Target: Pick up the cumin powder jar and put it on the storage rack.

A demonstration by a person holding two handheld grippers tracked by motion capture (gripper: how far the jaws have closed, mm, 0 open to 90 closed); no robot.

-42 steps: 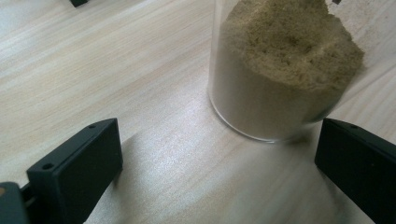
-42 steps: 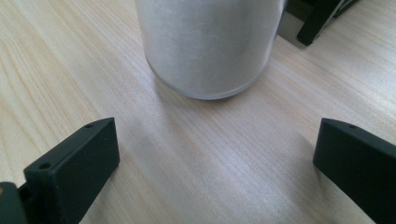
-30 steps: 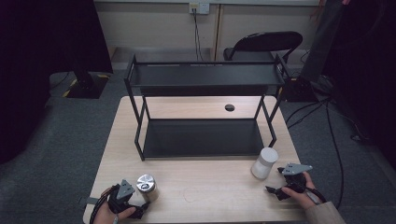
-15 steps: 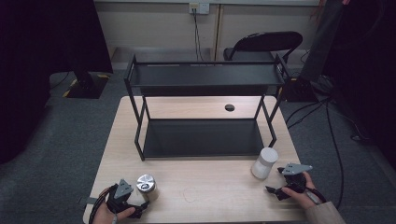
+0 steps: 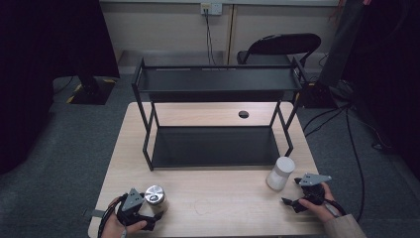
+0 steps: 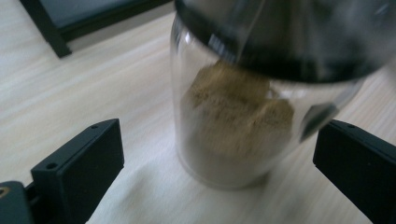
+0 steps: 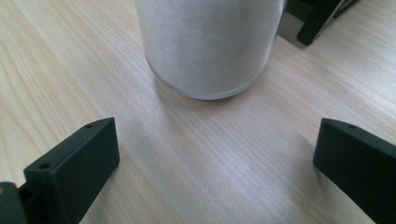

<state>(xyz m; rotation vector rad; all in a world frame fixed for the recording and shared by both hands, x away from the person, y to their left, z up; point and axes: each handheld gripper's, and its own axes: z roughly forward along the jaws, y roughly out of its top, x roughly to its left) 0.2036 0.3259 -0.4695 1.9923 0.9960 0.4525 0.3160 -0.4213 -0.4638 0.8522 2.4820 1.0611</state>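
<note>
A: So, from the high view, where does each thing sit?

B: The glass jar (image 5: pixel 155 196) with its shiny metal lid stands near the front left corner of the pale wood worktop (image 5: pixel 223 208), just beside the left gripper (image 5: pixel 140 216). The white canister (image 5: pixel 281 173) stands near the front right, just ahead of the right gripper (image 5: pixel 296 203), apart from it. Behind both is a black two-tier metal rack (image 5: pixel 218 144), its shelves bare.

A: And the left gripper view?

B: Its jaws stand wide, one on each side of the jar (image 6: pixel 233 121), neither touching the glass. The jar is clear, round and smooth, partly filled with a brownish powder, under a dark-rimmed lid. I'd judge the hand should slide further in so the pads meet the body below the lid, then close slowly; glass is slick and won't give.

A: Right gripper view?

B: Jaws wide too, with the canister (image 7: pixel 210 46) ahead of them, not yet between them. It's a frosted, matte white cylinder with a straight wall on woodgrain. I'd centre it first, keep the jaws level and grip mid-height, since a push low on the wall could skid or tip it.
</note>
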